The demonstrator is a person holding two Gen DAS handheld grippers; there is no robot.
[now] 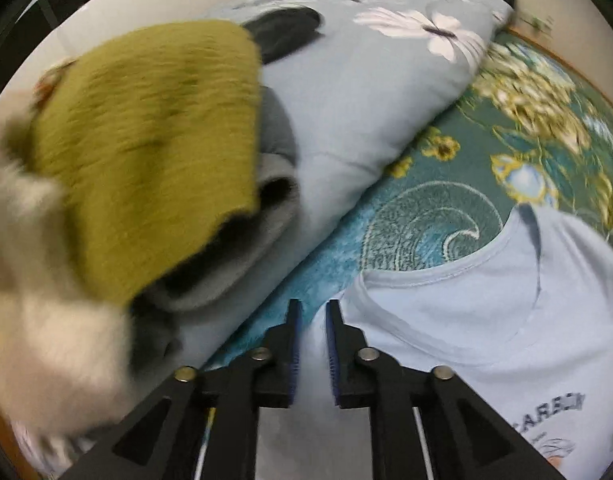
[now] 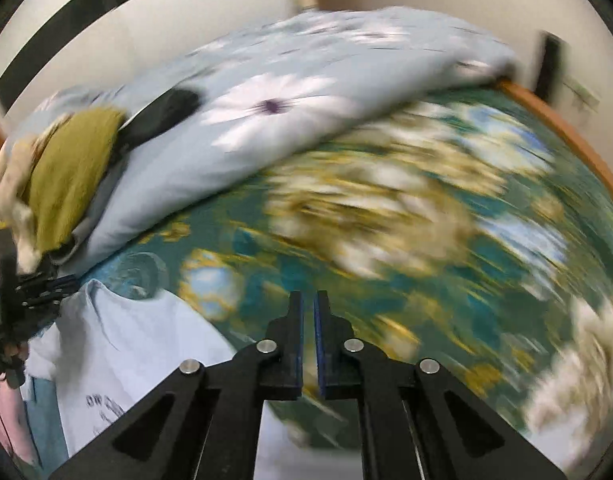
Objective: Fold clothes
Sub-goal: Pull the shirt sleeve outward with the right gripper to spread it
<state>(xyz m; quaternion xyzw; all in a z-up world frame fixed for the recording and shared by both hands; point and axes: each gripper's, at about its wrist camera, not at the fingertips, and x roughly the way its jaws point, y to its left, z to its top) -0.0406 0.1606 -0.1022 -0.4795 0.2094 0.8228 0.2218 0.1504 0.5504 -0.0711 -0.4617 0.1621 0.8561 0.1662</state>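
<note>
A pale blue T-shirt (image 1: pixel 486 320) lies spread on the bed (image 1: pixel 446 184), front up, its neckline toward the far side and its printed chest toward the near edge. That flat layout suits folding: the whole garment is open to both hands.

The left hand-held gripper (image 1: pixel 313 350) hovers over the shirt just beside the collar, at the shoulder. Its jaws stand a little apart and nothing is pinched between them; pale cloth shows through the gap but the pads do not press on it. The placement reads as a position over the shoulder seam, a likely point to take hold of for a fold.

The right hand-held gripper (image 2: pixel 309 344) is over the green flowered bedspread (image 2: pixel 386 216), to the right of the shirt, which in this view sits at the near left (image 2: pixel 138 340). Its jaws are almost together with only a thin slit, and they hold nothing (the heavy blur makes finer detail hard to read).

At the far left, a stack of other clothes, with an olive-green garment (image 1: pixel 146 140) on top of grey ones (image 1: pixel 274 184), rests against a light blue daisy-print duvet (image 1: pixel 366 80) bunched along the far side. This seems to leave the middle of the bed free as the folding space. Whether that stack is already folded cannot be told.
</note>
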